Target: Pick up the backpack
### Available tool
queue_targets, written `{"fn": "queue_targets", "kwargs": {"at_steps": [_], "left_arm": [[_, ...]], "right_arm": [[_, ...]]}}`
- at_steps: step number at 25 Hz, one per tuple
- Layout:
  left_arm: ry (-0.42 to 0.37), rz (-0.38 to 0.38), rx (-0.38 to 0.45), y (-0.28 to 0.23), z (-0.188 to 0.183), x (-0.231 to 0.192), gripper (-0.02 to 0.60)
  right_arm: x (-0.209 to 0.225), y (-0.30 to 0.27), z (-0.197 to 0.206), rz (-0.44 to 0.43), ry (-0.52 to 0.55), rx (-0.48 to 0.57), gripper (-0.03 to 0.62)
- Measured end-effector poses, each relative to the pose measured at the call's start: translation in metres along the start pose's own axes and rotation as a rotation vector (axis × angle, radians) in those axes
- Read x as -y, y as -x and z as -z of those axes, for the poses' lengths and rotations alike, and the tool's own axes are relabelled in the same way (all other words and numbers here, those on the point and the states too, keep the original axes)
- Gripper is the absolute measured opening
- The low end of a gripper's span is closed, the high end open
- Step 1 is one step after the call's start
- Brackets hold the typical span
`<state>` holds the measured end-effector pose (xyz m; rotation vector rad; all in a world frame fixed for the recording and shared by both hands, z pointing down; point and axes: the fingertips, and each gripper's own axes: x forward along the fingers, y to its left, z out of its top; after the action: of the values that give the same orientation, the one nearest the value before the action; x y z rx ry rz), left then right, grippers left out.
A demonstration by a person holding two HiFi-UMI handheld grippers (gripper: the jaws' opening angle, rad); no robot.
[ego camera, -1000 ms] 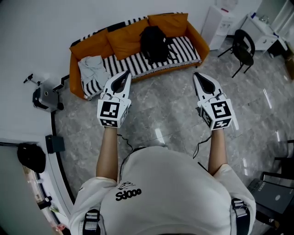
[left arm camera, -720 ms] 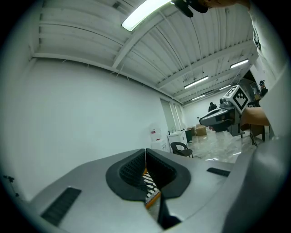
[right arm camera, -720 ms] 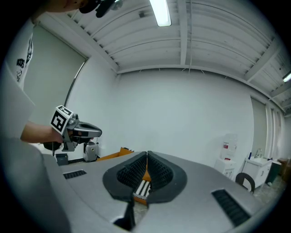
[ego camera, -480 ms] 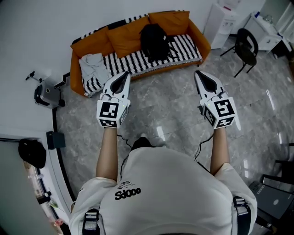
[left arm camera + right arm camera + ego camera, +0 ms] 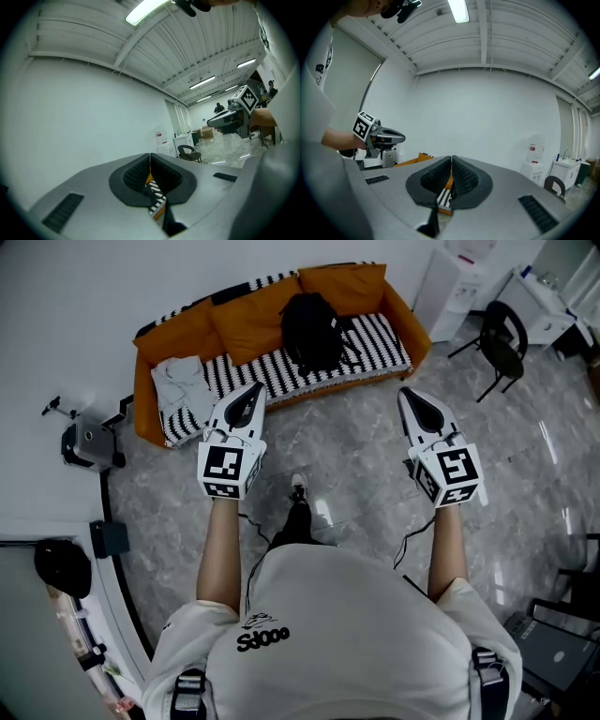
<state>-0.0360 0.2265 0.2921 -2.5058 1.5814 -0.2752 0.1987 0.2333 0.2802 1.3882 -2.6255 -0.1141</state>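
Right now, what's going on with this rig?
A person holds a gripper in each hand and faces a sofa across the floor. The left gripper and right gripper both point toward it, jaws together with nothing between them. The backpack sits on the sofa's striped seat against the orange cushions, untouched and well beyond both grippers. The pickup has not yet begun.
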Motion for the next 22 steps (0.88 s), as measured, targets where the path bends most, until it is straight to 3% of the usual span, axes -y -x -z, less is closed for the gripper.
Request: {"fn": "queue_targets", "kwargs": {"at_steps": [9, 22], "left_arm": [[0.011, 0.041, -0.027, -0.113, 0.032, -0.075, 0.023], [0.065, 0.13, -0.071, -0.213, 0.075, -0.145, 0.023]], "right_arm": [[0.039, -0.12, 0.0, 0.044, -0.01, -0.02, 0.034], [0.058, -0.253, 0.009, 0.086, -0.01, -0.087, 0.034]]}}
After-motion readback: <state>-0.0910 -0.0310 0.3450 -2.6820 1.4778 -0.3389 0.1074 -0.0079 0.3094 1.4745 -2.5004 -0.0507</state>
